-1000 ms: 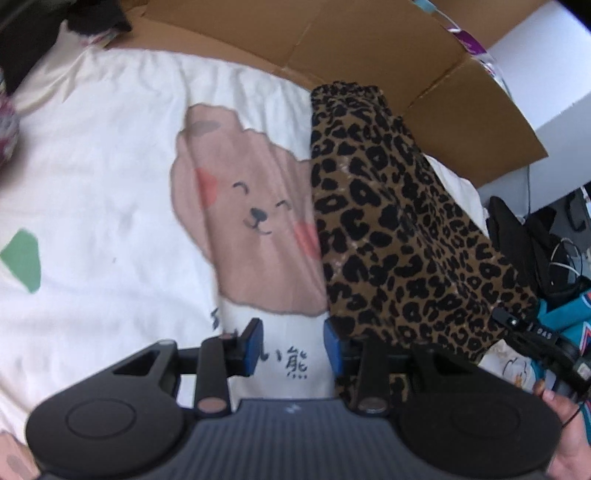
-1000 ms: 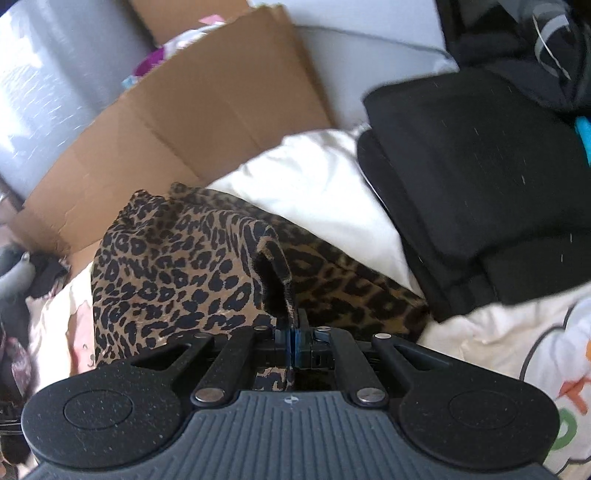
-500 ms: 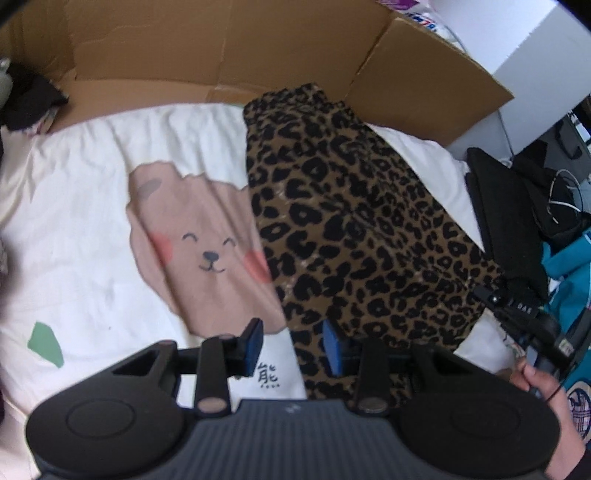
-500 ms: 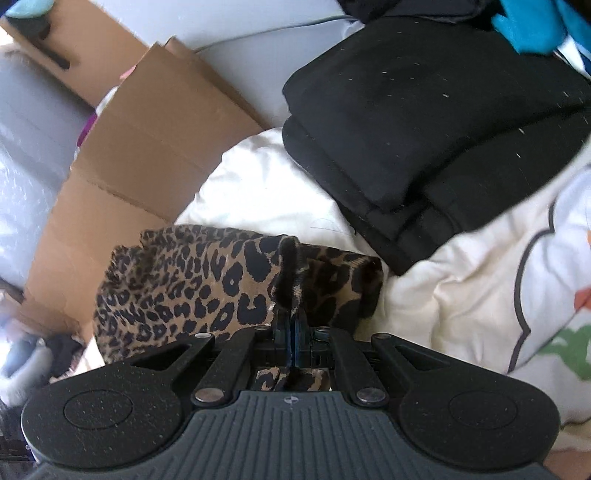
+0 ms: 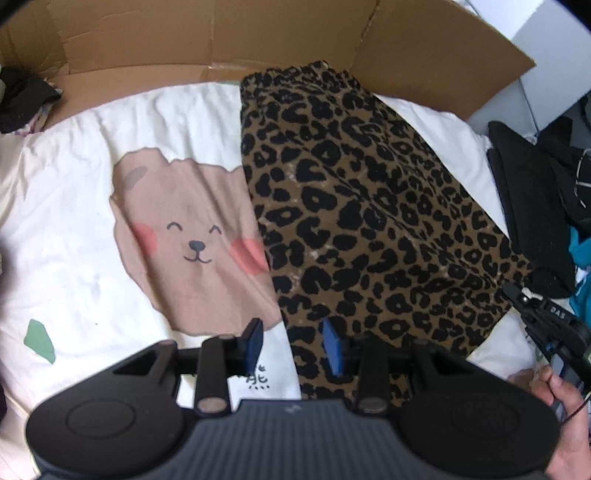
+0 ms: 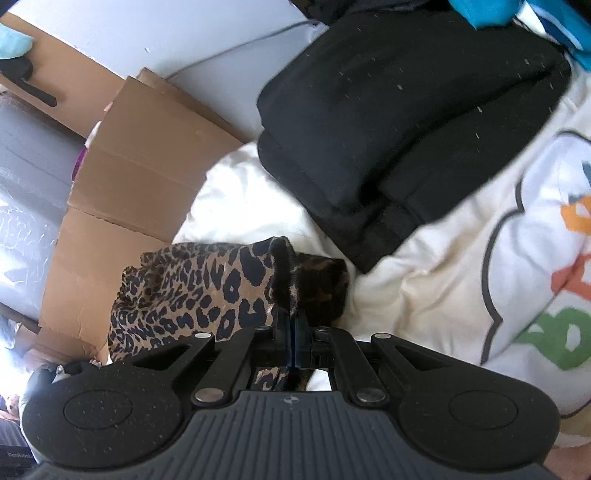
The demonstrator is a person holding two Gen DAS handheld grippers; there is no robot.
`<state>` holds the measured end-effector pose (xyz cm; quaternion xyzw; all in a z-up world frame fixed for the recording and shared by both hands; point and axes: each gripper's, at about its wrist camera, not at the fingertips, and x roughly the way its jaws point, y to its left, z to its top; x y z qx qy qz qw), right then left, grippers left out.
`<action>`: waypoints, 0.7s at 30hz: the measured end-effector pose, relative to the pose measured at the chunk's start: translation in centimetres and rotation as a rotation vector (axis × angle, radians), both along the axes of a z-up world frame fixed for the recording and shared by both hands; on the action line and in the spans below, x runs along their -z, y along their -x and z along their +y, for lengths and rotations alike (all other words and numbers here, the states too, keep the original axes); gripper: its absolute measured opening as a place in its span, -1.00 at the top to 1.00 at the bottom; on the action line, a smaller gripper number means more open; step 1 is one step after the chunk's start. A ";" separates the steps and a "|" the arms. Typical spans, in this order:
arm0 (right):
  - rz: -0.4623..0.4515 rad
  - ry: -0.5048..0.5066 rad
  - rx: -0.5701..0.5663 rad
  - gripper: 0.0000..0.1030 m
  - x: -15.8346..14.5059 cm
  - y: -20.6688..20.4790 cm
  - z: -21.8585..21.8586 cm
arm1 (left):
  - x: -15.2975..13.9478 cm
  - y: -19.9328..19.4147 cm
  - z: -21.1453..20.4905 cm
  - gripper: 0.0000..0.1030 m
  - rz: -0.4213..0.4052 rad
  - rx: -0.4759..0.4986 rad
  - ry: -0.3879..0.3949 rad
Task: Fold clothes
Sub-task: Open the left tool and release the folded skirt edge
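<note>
Pinching the leopard-print garment (image 6: 207, 291), right gripper (image 6: 293, 332) jaws closed; left gripper (image 5: 293, 345) jaws parted, empty.

White bedsheet (image 5: 74, 177) fills left and centre of left wrist view; pink bear print (image 5: 188, 240) mid-left, green patch (image 5: 38, 339) lower left, black characters (image 5: 258, 376) lower centre. Flattened cardboard (image 5: 229, 33) across top edge. Dark crumpled cloth (image 5: 22, 99) upper left. In right wrist view: folded black garments (image 6: 406, 122) upper right, teal fabric (image 6: 517, 14) top right corner, cartoon print (image 6: 561, 277) on sheet at right, cardboard (image 6: 136, 166) left.
</note>
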<state>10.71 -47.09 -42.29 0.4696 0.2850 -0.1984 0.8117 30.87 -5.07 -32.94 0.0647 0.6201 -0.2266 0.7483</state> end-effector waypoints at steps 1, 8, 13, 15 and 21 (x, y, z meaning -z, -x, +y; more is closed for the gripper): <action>0.004 -0.003 0.005 1.00 0.2 0.1 0.0 | 0.1 0.2 -0.1 0.26 0.001 0.016 -0.005; 0.013 0.008 -0.003 1.00 0.3 0.6 -0.1 | 0.3 1.8 0.9 0.22 0.006 0.081 0.002; 0.038 0.036 -0.004 1.00 -0.3 0.8 -0.2 | 2.1 3.2 1.8 0.20 0.003 0.057 0.037; 0.057 0.052 0.009 1.00 -0.5 1.2 -0.5 | 2.4 4.0 2.2 0.20 -0.007 0.062 0.050; 0.099 0.107 -0.029 0.97 -1.5 2.0 -0.9 | 2.7 6.5 3.6 0.18 -0.047 0.106 0.093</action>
